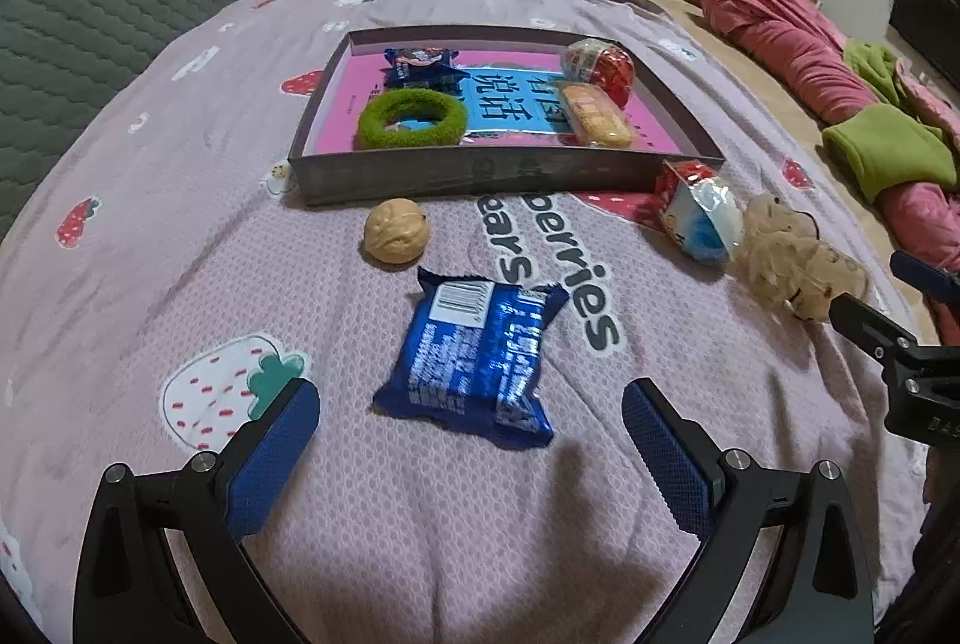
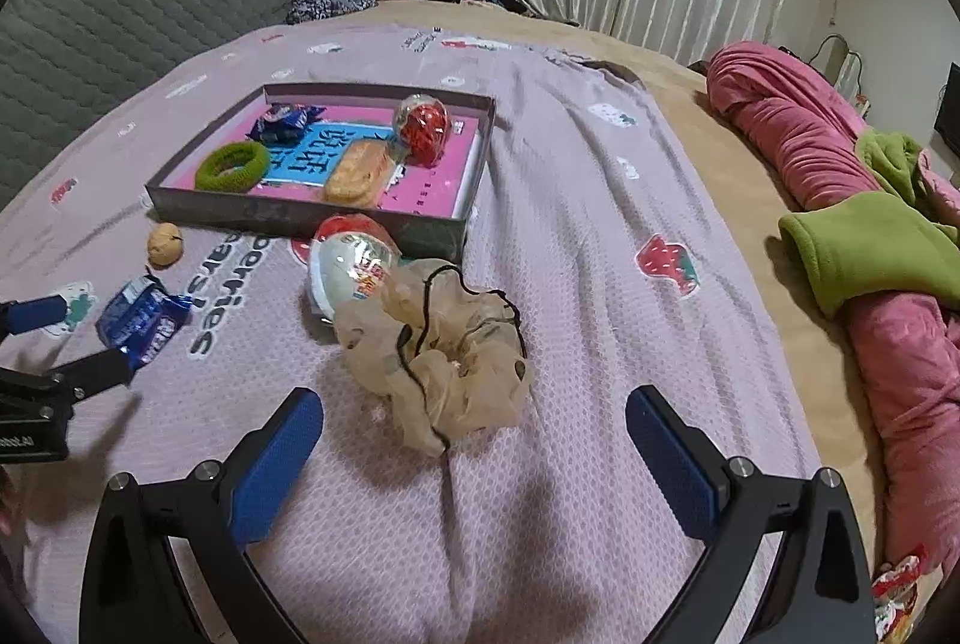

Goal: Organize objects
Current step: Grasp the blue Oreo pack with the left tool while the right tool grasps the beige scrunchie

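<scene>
We hover the left gripper (image 1: 471,440), jaws spread and empty, over the blue snack packet (image 1: 474,356) just in front of the tray (image 1: 480,173), the right gripper (image 2: 474,428) gaping likewise at the beige scrunchie (image 2: 444,344), so next we likely lower, clamp, and carry each into the tray.

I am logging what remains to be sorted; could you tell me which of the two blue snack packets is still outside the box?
The blue packet lying barcode-up on the blanket, between the open left gripper's fingers. The other packet already sits in the box's far corner.
</scene>
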Demonstrator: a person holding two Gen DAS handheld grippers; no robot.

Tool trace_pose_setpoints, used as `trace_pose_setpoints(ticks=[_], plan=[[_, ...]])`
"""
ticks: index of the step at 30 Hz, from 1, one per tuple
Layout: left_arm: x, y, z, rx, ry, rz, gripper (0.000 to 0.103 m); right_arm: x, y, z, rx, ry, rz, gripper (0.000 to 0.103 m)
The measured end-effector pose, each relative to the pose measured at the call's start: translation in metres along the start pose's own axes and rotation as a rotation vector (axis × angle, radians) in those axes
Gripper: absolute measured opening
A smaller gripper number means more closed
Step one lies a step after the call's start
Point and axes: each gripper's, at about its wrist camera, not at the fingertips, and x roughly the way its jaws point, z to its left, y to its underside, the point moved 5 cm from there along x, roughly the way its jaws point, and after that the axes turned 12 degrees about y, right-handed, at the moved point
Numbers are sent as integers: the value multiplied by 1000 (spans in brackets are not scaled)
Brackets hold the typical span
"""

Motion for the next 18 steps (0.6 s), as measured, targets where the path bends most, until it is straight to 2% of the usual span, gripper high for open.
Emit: trace_pose_setpoints(ticks=[8,18], plan=[[12,-3,9,2,7,3,101,18,-1,-3,15,-12,21,102],[29,-5,16,-30,42,6,101,31,-9,13,-36,-15,9,102]])
